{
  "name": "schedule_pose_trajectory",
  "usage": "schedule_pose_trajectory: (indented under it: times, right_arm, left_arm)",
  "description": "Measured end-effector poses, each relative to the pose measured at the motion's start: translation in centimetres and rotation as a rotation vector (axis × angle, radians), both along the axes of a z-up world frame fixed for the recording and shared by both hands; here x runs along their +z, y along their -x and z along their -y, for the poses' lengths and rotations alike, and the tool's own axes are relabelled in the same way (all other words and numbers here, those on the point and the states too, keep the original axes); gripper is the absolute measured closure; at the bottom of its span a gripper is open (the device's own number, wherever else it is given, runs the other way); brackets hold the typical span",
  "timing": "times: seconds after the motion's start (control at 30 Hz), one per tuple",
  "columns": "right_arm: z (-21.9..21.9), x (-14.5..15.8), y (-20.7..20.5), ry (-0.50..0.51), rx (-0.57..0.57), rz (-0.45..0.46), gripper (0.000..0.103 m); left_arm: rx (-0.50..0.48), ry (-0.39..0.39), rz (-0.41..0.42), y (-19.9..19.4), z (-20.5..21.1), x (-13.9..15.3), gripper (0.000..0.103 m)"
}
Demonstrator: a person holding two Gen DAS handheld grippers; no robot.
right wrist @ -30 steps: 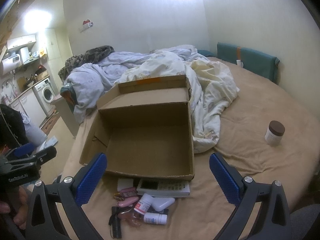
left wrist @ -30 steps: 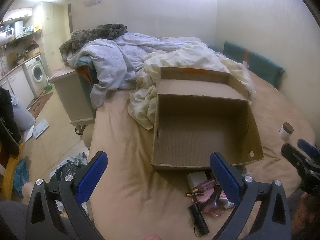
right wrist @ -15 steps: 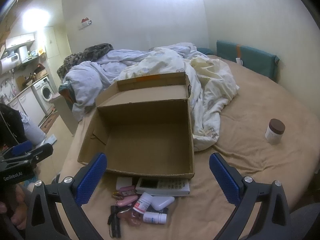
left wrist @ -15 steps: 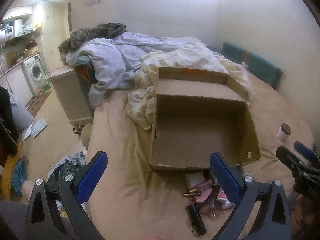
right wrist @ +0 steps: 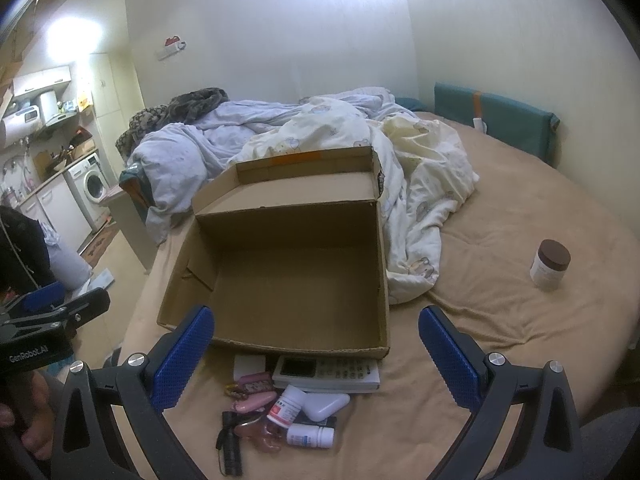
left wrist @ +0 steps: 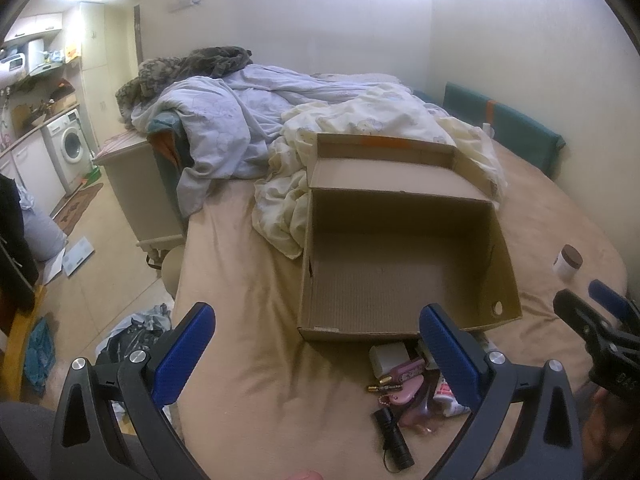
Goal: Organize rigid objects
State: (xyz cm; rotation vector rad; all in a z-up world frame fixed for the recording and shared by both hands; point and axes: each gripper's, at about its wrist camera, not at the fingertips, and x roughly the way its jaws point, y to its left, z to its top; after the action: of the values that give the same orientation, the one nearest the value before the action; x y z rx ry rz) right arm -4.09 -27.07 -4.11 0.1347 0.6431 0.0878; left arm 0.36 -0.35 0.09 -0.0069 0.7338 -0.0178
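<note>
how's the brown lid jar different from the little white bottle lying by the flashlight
The brown-lidded jar stands upright; the white bottle lies on its side. The jar sits alone, far right of the cardboard box; the bottle lies in the clutter in front of the box, near the flashlight. The jar has a dark brown lid and looks wider; the bottle's cap is white. Both have pale bodies and rest on the tan bedsheet, outside the box.

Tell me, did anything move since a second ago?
Hardly. Both tongs, left and right, stayed open and empty, only drifting slightly. The cardboard box, the small things in front of it and the brown-lidded jar stayed put on the bed.
</note>
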Motion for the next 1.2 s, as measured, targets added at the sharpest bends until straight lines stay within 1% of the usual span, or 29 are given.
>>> schedule_pose_trajectory:
  times: [0.33, 0.47, 0.57, 0.73, 0.93, 1.0, 1.07, 1.17, 1.2]
  right_arm:
    - [0.0, -0.1, 0.0, 0.003, 0.0, 0.0, 0.0]
    - [0.0, -0.3, -0.1, 0.007, 0.002, -0.02, 0.0]
    - [0.2, -0.5, -0.6, -0.019, 0.0, -0.037, 0.0]
    - [0.4, -0.3, -0.3, -0.017, -0.011, -0.018, 0.0]
    - [0.6, 0.0, 0.1, -0.024, -0.021, -0.022, 0.0]
    - [0.6, 0.1, 0.0, -0.018, -0.021, -0.023, 0.0]
    - [0.6, -0.1, -0.1, -0.044, 0.002, -0.047, 0.0]
    - [1.1, -1.3, -1.2, -0.102, 0.033, -0.135, 0.0]
    - [1.4, -1.5, -1.2, -0.129, 0.029, -0.149, 0.0]
  left_arm:
    - [-0.001, -0.001, 0.0, 0.0, 0.0, 0.0, 0.001]
    - [0.009, -0.025, -0.004, 0.0, 0.1, -0.2, 0.001]
    - [0.011, -0.008, -0.015, -0.1, -0.3, -0.2, 0.001]
    - [0.018, -0.002, -0.018, -0.3, -0.3, -0.4, 0.001]
    - [-0.001, -0.019, -0.026, -0.5, 0.3, -0.9, 0.001]
    - [-0.006, -0.025, -0.047, -0.7, 0.4, -1.3, 0.001]
    - [-0.013, -0.025, -0.102, -1.2, 0.5, -2.2, 0.001]
    - [-0.008, -0.02, -0.224, -2.1, 0.5, -4.5, 0.001]
    - [-0.02, -0.022, -0.277, -2.4, 0.7, -5.6, 0.001]
